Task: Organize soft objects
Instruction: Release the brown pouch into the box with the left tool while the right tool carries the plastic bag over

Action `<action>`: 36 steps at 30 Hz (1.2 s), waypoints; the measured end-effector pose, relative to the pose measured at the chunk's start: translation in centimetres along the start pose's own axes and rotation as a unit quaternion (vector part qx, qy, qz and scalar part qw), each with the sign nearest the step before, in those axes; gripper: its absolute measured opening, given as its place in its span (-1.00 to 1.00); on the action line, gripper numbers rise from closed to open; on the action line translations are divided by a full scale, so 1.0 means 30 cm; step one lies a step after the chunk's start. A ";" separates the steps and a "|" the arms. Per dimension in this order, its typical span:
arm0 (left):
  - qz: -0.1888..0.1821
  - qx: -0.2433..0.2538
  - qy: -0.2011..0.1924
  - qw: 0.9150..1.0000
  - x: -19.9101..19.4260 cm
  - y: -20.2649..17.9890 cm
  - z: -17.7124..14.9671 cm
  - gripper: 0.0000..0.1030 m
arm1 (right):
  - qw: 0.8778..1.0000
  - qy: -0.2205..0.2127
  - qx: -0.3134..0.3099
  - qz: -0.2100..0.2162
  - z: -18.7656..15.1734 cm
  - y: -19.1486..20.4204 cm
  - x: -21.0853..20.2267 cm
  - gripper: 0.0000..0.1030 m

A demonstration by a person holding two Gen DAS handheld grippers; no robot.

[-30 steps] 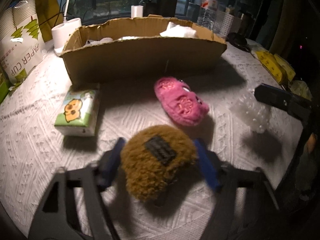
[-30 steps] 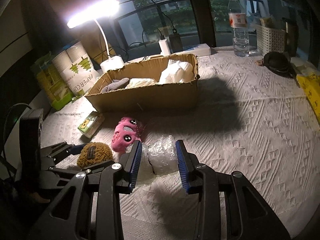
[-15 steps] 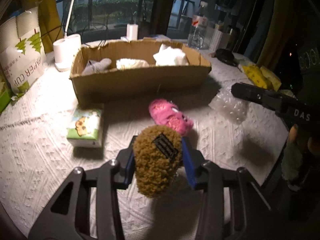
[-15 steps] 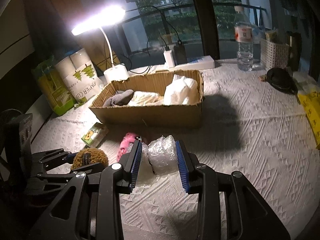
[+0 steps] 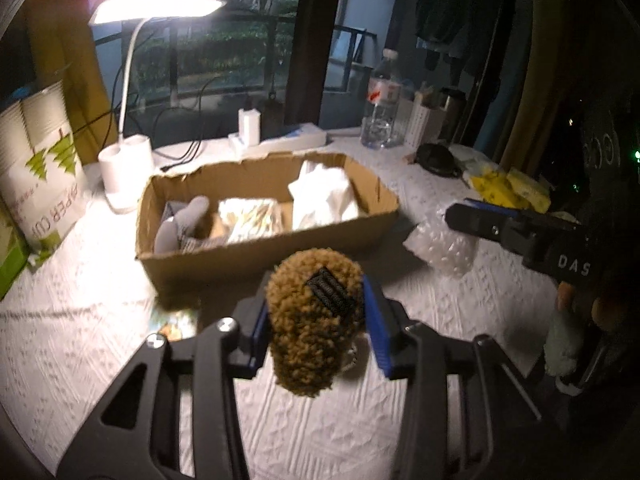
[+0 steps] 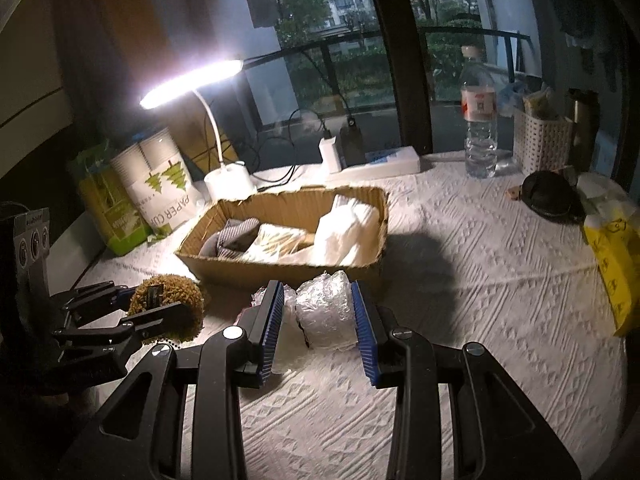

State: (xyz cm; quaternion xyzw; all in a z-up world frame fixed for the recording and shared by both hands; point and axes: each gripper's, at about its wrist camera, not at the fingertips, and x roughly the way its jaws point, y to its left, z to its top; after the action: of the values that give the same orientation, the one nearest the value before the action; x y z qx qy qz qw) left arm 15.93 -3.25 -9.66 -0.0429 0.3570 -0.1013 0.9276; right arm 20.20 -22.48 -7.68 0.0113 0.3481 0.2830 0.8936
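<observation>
Between our left gripper's (image 5: pixel 316 320) blue pads sits the brown fuzzy toy (image 5: pixel 314 320), pinched across its middle with its long axis hanging down toward six o'clock, clear of the white textured cloth (image 5: pixel 100 340); our right gripper (image 6: pixel 318 316) likewise is clamped narrowly on the crinkled clear plastic bundle (image 6: pixel 326 310), held above the cloth (we cannot tell whether its underside brushes it). Just beyond both loads, at about eleven o'clock from the left claw and twelve from the right, lies the cardboard box (image 5: pixel 256 252), its long axis running across us from nine to three; the near wall stands between each load and the hollow. Inside, from nine to three, are a grey sock (image 5: pixel 180 220), a pale folded cloth (image 5: pixel 250 220) and a white bundle (image 5: pixel 324 196). We judge the left hand the nearer, since the toy overlaps the box's front wall in the left wrist view; the move we expect is up and forward over that wall, toward the small gap in front of the pale folded cloth. Farther off at ten o'clock stands the lit desk lamp (image 5: pixel 124 176).
</observation>
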 end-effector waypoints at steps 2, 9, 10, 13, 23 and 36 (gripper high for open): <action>-0.001 0.003 -0.003 1.000 0.010 -0.011 0.021 -0.17 | 1.000 -0.003 0.002 0.000 0.011 -0.019 0.000 -0.29; -0.004 0.015 -0.010 1.000 0.067 -0.052 0.097 -0.17 | 1.000 -0.018 0.012 0.001 0.055 -0.092 0.005 -0.29; -0.004 0.017 -0.012 1.000 0.075 -0.056 0.108 -0.17 | 1.000 -0.019 0.014 0.002 0.060 -0.102 0.008 -0.29; -0.007 0.024 -0.018 1.000 0.107 -0.073 0.143 -0.17 | 1.000 -0.023 0.020 0.002 0.077 -0.137 0.019 -0.29; -0.015 0.023 -0.015 1.000 0.232 -0.100 0.216 -0.17 | 0.999 -0.026 0.034 0.005 0.113 -0.220 0.069 -0.29; -0.022 0.023 -0.009 0.999 0.389 -0.109 0.271 -0.17 | 0.998 -0.020 0.057 0.006 0.125 -0.317 0.124 -0.29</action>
State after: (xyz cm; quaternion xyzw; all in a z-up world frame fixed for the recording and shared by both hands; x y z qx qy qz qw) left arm 29.33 -8.93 -10.78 -0.0307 0.3454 -0.1293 0.9290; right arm 29.52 -27.88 -9.18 0.0699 0.3456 0.2675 0.8967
